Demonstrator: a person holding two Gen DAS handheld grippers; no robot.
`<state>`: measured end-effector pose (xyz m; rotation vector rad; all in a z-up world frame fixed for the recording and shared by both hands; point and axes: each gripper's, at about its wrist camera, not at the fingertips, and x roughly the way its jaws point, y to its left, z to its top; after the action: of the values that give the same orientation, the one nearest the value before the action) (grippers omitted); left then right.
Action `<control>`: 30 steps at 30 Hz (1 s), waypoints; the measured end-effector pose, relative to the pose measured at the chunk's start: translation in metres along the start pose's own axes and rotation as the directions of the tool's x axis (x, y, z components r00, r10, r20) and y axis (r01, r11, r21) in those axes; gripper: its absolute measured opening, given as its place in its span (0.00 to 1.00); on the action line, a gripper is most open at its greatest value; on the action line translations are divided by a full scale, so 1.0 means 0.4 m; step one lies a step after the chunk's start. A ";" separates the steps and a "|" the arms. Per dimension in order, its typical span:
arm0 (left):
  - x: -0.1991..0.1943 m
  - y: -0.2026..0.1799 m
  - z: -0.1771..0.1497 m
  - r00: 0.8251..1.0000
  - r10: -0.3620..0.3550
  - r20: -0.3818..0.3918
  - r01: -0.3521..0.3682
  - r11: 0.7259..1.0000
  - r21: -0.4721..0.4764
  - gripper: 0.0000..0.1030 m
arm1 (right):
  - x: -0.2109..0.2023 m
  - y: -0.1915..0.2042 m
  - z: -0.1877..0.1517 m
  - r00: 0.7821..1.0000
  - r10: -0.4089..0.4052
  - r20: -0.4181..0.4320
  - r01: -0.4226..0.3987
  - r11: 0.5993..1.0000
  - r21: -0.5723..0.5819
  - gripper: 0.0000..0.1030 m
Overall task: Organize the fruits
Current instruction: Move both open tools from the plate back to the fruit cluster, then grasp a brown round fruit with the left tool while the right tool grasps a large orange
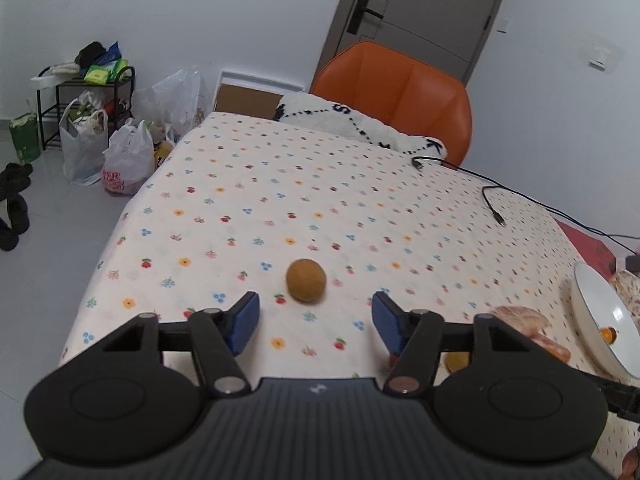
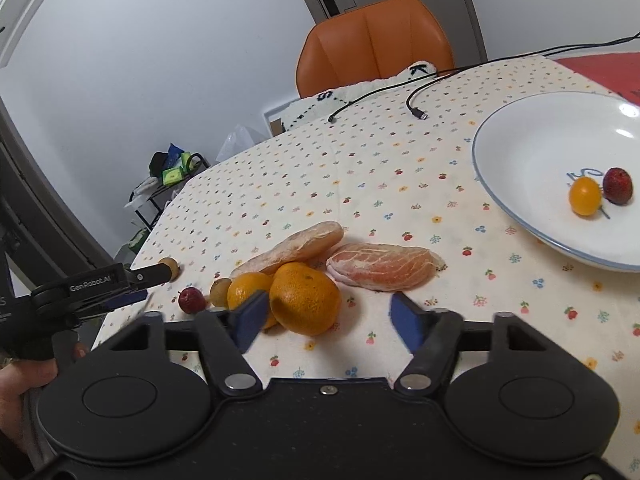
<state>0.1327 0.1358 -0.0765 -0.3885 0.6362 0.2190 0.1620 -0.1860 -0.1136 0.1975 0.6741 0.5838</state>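
Soft, even indoor light filled both views, throwing only a faint shadow under the brown fruit (image 1: pixel 306 280) and the mandarin (image 2: pixel 306 298). The white plate (image 2: pixel 520 152) caught small bright glare spots near its rim, while the fisheye bent the door (image 1: pixel 424 12) and walls and left dark corners. Focus held sharp across the tablecloth (image 1: pixel 320 184), though the blue pads (image 2: pixel 250 318) looked slightly soft up close.

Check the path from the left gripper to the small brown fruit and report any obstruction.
Nothing visible blocks it. The left gripper is open, and the small brown fruit lies just ahead of its fingertips on bare tablecloth.
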 end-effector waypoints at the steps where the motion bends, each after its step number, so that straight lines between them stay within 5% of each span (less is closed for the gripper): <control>1: 0.007 0.003 0.003 1.000 0.002 0.001 -0.002 1.000 -0.002 0.53 | 0.003 -0.001 0.000 1.000 0.002 0.004 -0.002 1.000 0.002 0.62; 8: 0.036 0.007 0.019 1.000 0.009 0.025 -0.009 1.000 -0.002 0.49 | 0.032 0.012 0.001 1.000 0.021 -0.012 -0.021 1.000 -0.016 0.54; 11: 0.045 0.007 0.023 0.999 0.021 0.033 -0.021 1.000 0.006 0.40 | 0.038 0.010 0.005 0.999 0.036 -0.014 -0.036 0.999 -0.002 0.39; 15: 0.045 0.015 0.021 1.000 0.011 0.029 -0.011 1.000 -0.004 0.22 | 0.033 0.011 0.006 0.999 0.042 -0.023 -0.042 0.999 0.007 0.38; 30: -0.039 -0.062 -0.008 0.998 -0.054 0.037 0.054 0.998 0.020 0.22 | -0.069 -0.036 -0.018 1.000 0.008 0.021 -0.009 0.999 0.036 0.37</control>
<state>0.1266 0.1106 -0.0621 -0.3821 0.5898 0.1683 0.1465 -0.2135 -0.1095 0.2395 0.6640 0.5773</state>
